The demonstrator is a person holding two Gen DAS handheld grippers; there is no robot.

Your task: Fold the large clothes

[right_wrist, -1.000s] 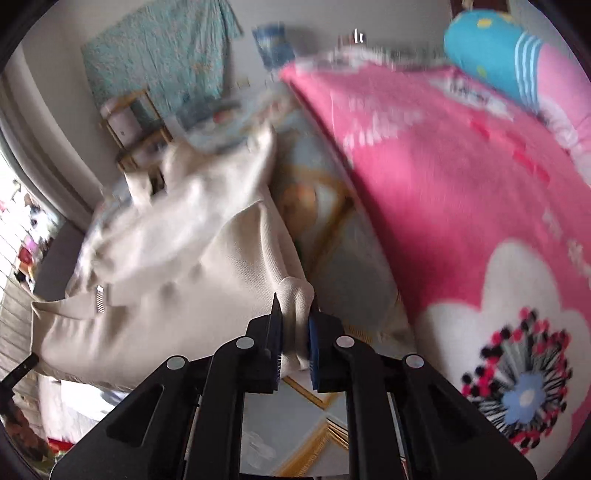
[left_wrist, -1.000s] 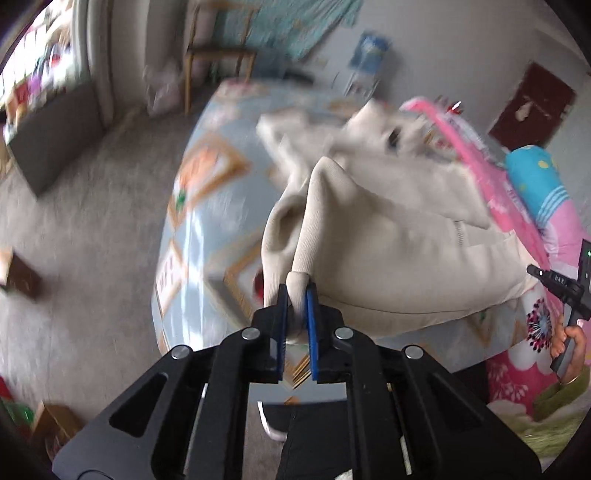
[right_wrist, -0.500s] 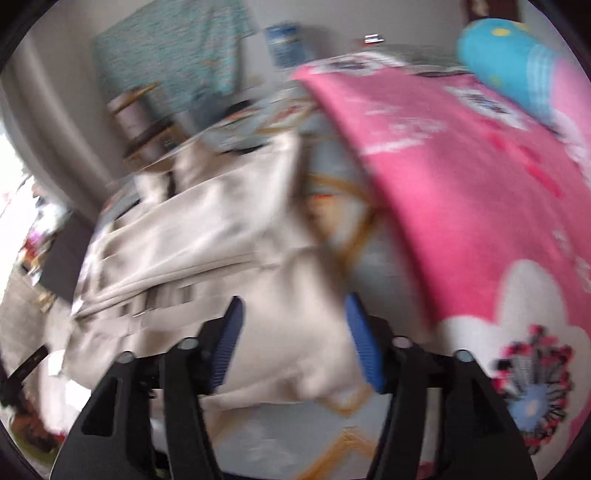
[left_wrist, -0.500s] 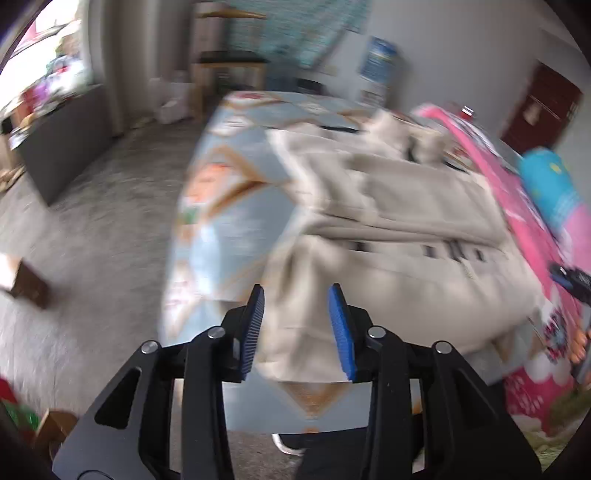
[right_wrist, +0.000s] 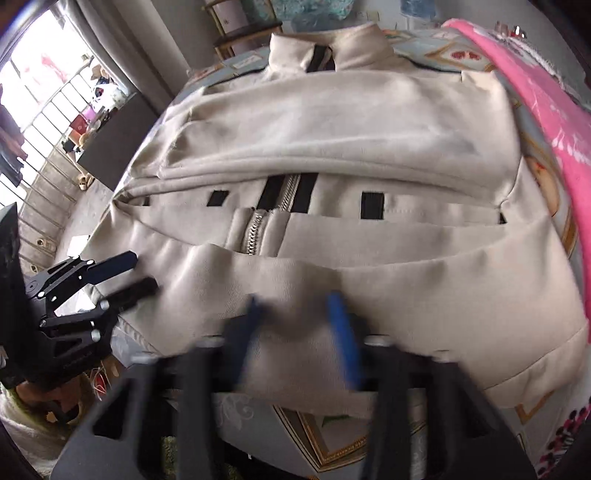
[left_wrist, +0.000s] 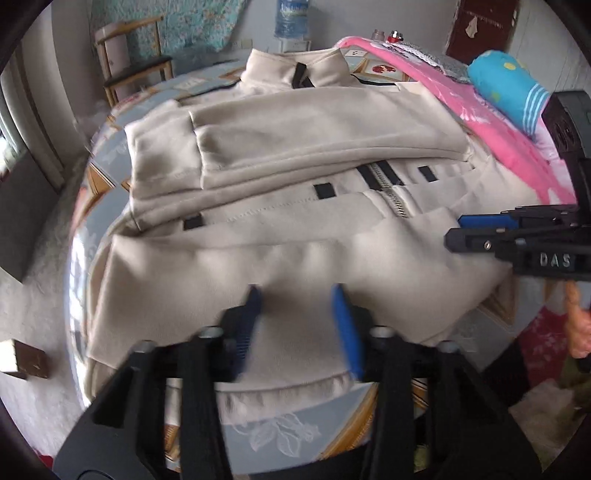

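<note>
Beige ribbed-hem jacket (left_wrist: 295, 155) lies folded on the bed (left_wrist: 280, 428); both tongs (left_wrist: 297, 314) (right_wrist: 295, 317) closing, gripping nothing.

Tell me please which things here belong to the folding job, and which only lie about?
For the job:
- beige jacket
- left gripper, jaws closing over the hem
- right gripper, jaws closing over the hem

Just lying about:
- pink blanket
- blue pillow
- wooden chair
- water bottle
</note>
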